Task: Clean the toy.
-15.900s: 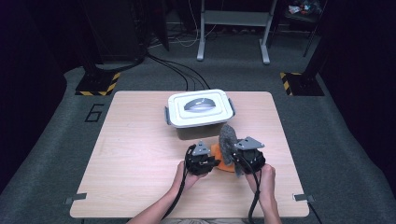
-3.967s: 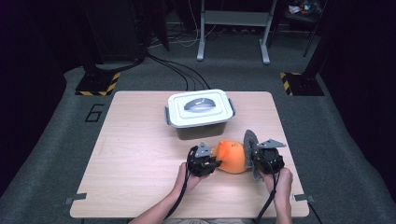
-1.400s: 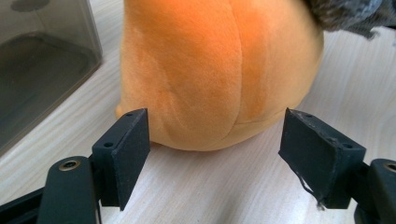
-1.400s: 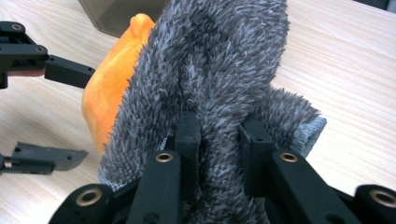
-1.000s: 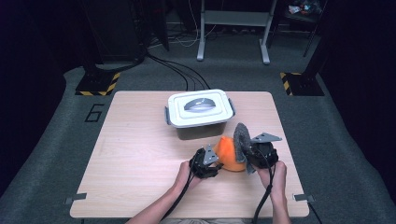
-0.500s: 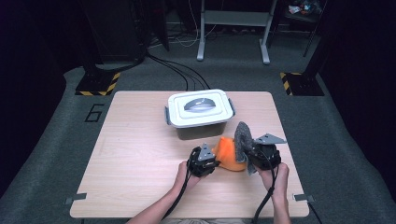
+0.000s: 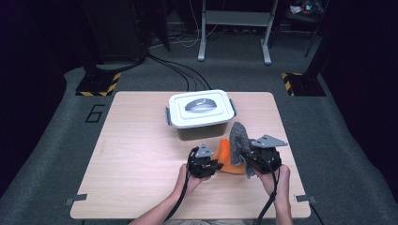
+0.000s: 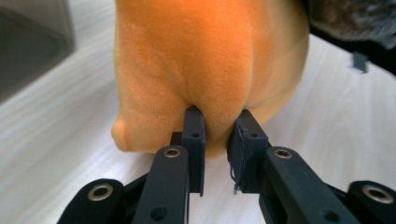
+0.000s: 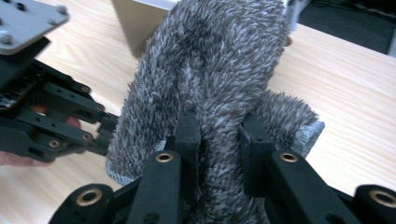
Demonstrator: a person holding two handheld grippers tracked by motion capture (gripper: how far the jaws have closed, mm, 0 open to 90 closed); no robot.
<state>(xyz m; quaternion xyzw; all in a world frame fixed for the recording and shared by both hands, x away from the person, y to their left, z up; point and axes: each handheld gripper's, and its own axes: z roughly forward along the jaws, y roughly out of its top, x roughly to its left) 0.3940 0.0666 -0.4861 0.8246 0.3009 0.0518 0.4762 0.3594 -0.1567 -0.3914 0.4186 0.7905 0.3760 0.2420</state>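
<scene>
left gripper (image 8: 215,135) pinched a fold of the orange cloth (image 8: 210,60); right gripper (image 9: 218,140) clamped the grey fuzzy cloth (image 9: 210,60), held upright beside it.

Orange cloth (image 8: 205,70), plain. Grey shaggy cloth (image 9: 210,79), mottled light-dark. Black grippers. White lidded box (image 7: 201,114), grey handle. Pale wood-grain table (image 7: 136,159).
</scene>
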